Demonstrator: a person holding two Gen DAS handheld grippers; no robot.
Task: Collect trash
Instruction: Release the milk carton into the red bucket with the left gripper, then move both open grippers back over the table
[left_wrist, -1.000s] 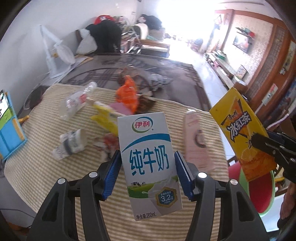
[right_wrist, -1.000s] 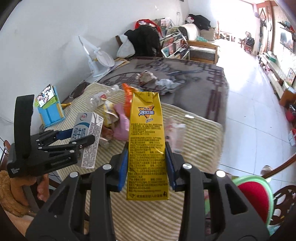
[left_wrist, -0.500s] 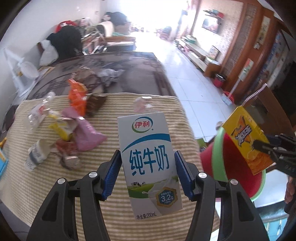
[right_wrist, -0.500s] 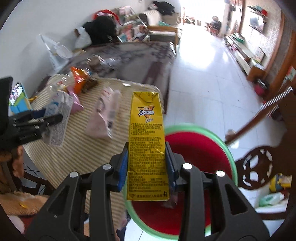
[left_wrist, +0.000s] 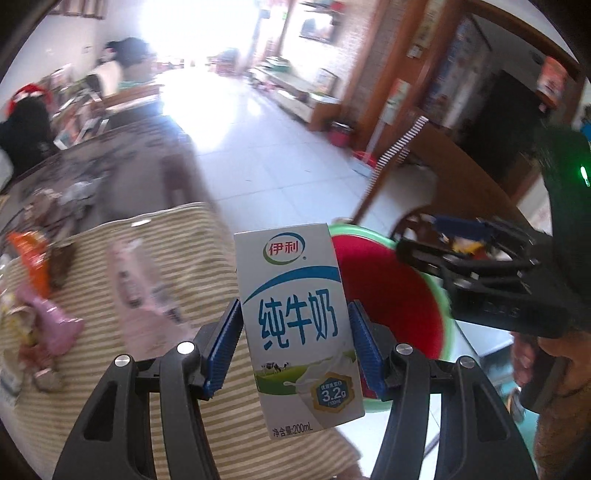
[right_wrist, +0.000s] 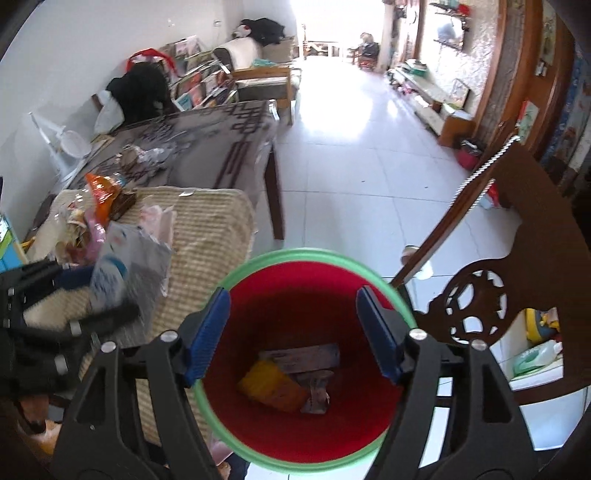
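My left gripper (left_wrist: 293, 345) is shut on a white and blue milk carton (left_wrist: 295, 314), held upright near the table's right edge, just left of the red bin with a green rim (left_wrist: 391, 306). My right gripper (right_wrist: 293, 334) is open and empty, right above the same bin (right_wrist: 258, 266). The yellow iced tea carton (right_wrist: 271, 384) lies at the bottom of the bin among other scraps. In the right wrist view the left gripper with the milk carton (right_wrist: 118, 273) shows blurred at the left.
Several wrappers and a pink pouch (left_wrist: 136, 280) lie on the striped tablecloth (left_wrist: 92, 369). An orange wrapper (right_wrist: 103, 192) lies at the cloth's far end. A dark wooden chair (right_wrist: 517, 280) stands right of the bin. White tiled floor lies beyond.
My right gripper has opened and dropped the yellow iced tea carton into the bin. My left gripper has swung right with the milk carton, closer to the bin.
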